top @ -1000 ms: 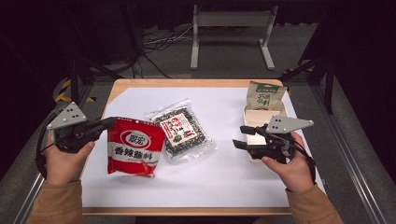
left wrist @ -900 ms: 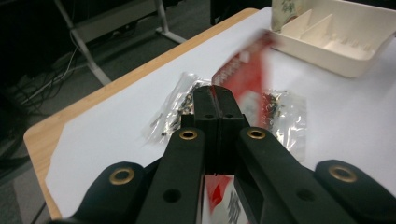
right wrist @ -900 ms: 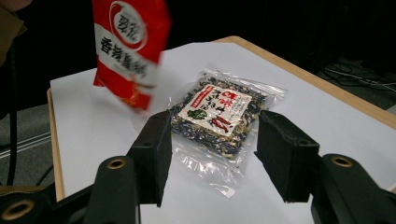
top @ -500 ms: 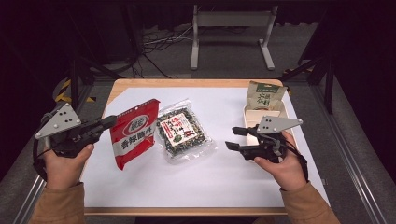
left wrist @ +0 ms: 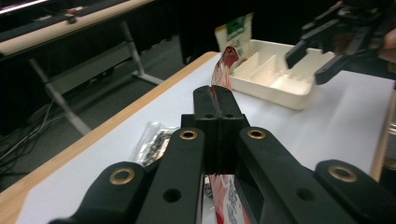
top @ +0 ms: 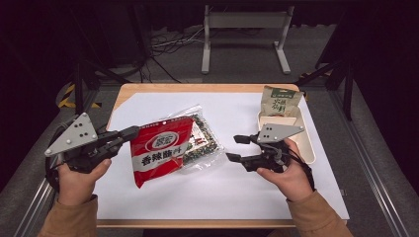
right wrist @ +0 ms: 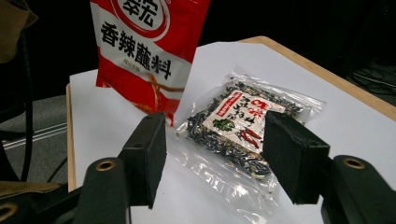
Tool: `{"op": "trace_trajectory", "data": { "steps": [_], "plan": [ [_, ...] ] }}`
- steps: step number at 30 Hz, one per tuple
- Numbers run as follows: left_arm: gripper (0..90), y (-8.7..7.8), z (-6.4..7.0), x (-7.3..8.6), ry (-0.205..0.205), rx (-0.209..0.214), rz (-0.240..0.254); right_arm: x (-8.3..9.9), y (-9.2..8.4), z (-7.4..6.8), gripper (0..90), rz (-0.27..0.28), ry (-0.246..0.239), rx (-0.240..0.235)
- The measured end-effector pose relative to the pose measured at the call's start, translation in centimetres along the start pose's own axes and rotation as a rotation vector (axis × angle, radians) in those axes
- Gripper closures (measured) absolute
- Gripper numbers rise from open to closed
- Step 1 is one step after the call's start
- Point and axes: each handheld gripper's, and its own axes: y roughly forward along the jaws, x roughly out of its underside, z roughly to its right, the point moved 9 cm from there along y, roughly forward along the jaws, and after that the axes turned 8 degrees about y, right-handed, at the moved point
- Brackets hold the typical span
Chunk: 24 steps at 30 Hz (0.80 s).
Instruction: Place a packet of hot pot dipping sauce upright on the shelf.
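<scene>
While the left gripper [top: 132, 132] is clamping the red packet [top: 160, 150], the right gripper [top: 236, 148] with jaws just widening, nothing between them.

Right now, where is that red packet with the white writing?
In the high view the red seasoning packet hangs tilted at the table's left, clamped at its edge by the left gripper, overlapping the clear packet of dark dried bits on the white sheet.

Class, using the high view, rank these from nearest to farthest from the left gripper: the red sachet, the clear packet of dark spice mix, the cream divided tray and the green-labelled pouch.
1. Red sachet: clamped in the left gripper, lifted off the table.
2. Clear packet: flat at the centre, just beyond the sachet.
3. Cream tray: right side, behind the right gripper.
4. Green-labelled pouch: standing at the tray's far end.
</scene>
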Motion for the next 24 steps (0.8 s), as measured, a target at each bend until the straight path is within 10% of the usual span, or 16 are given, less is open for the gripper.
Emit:
{"op": "trace_trajectory", "data": {
  "steps": [24],
  "plan": [
    [90.0, 3.7, 4.9, -2.2, 0.048, 0.177, 0.051, 2.2, 5.7, -2.8, 47.1, 0.036, 0.010, -0.207]
  ]
}}
